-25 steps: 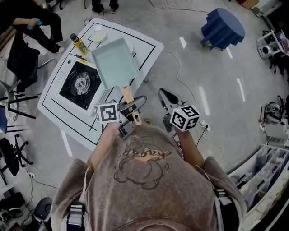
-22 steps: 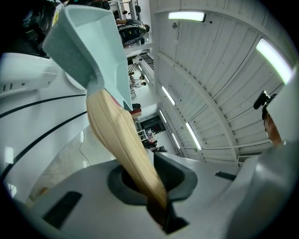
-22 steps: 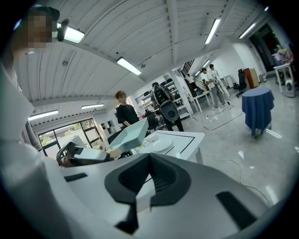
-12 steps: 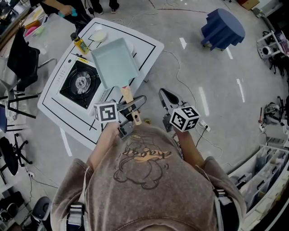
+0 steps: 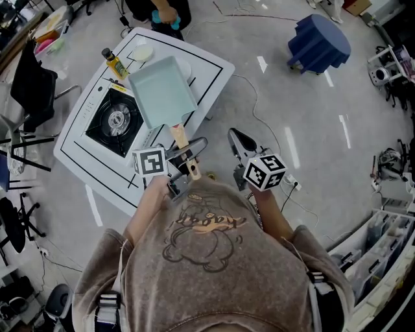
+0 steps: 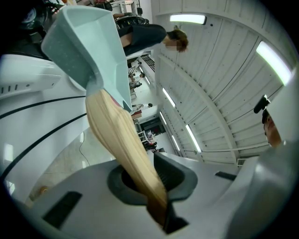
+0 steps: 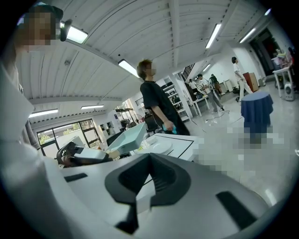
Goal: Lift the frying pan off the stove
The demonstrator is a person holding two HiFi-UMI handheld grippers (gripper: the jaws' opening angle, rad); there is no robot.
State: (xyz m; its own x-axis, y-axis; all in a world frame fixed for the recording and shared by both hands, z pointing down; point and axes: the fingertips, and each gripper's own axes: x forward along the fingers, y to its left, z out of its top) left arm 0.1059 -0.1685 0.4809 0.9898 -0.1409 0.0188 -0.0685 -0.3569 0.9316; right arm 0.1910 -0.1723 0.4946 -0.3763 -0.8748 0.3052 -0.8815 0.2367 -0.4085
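Only the bystander (image 5: 159, 10) has shifted. Left gripper (image 5: 191, 152) is clamped tight on the frying pan (image 5: 162, 91)'s wooden handle (image 5: 177, 133), right gripper (image 5: 237, 139) closed, empty. Gripped so far out, the pan could twist loose and drop onto the table (image 5: 214, 65).

- A white rectangular table (image 5: 211, 68) with thin black lines across its top stands on the grey floor (image 5: 311, 142).
- A white portable gas stove with a black burner top (image 5: 117, 120) lies on the table's left part.
- A yellow bottle with a dark cap (image 5: 114, 63) sits just beyond the stove.
- A white round dish (image 5: 142, 51) lies near the bottle, at the far edge.
- A white round plate (image 7: 159, 147) lies further right.
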